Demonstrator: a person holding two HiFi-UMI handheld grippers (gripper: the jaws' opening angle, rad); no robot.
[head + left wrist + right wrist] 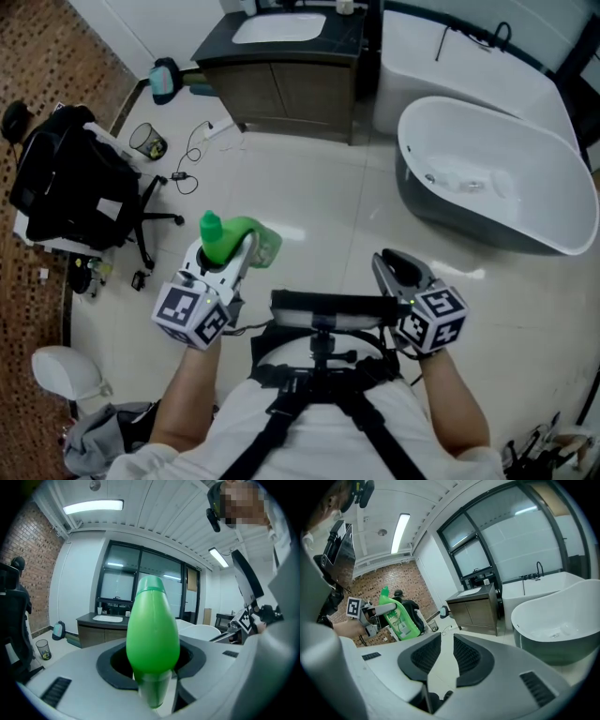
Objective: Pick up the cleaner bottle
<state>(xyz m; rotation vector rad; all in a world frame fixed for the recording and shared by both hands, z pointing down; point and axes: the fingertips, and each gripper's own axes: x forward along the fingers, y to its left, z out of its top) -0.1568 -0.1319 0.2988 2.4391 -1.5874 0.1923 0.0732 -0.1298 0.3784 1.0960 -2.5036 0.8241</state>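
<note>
Grips a smooth green plastic cleaner bottle [152, 634] at frame centre, pads of the left gripper [152, 679] pressed on both its sides. Behind, left of centre, dark wooden vanity with white basin [101, 626]; lower left, small mesh waste bin [43, 648]. Right of the bottle, white bathtub [202, 631]. Upper left, red brick wall [23, 569] and lit ceiling strip light [93, 506]. Along the right edge, person in white top [283, 588].

You have bright, even light from ceiling strips [93, 506]; the glossy floor [328, 197] glares just beside the bathtub [487, 178]. Both gripper views bend toward dark edges; the close bottle [152, 634] looks soft.
</note>
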